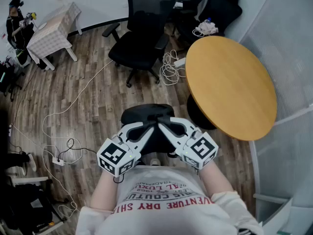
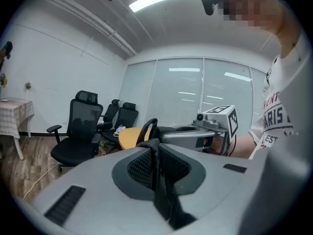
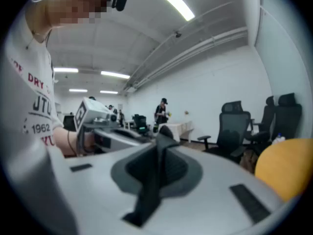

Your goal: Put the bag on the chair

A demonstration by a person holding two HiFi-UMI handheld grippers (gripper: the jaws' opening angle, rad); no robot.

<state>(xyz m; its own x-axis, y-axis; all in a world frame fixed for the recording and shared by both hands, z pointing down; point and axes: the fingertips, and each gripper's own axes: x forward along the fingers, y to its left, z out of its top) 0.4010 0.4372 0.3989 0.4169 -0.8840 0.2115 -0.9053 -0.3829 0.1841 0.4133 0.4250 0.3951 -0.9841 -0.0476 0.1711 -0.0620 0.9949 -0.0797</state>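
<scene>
A black bag (image 1: 146,124) hangs in front of my body, held up by its straps. My left gripper (image 1: 150,126) is shut on one black strap (image 2: 160,185), which runs down between its jaws. My right gripper (image 1: 163,125) is shut on the other strap (image 3: 149,182). The two grippers meet tip to tip above the bag. A black office chair (image 1: 142,35) stands on the wood floor some way ahead of me, its seat bare; it also shows at the left of the left gripper view as the chair (image 2: 80,131).
A round wooden table (image 1: 230,82) stands close on my right. White cables (image 1: 168,67) lie on the floor between the chair and the table. More black chairs (image 1: 210,9) stand behind it. A small table with a checked cloth (image 1: 51,26) is far left, with a person (image 1: 17,21) beside it.
</scene>
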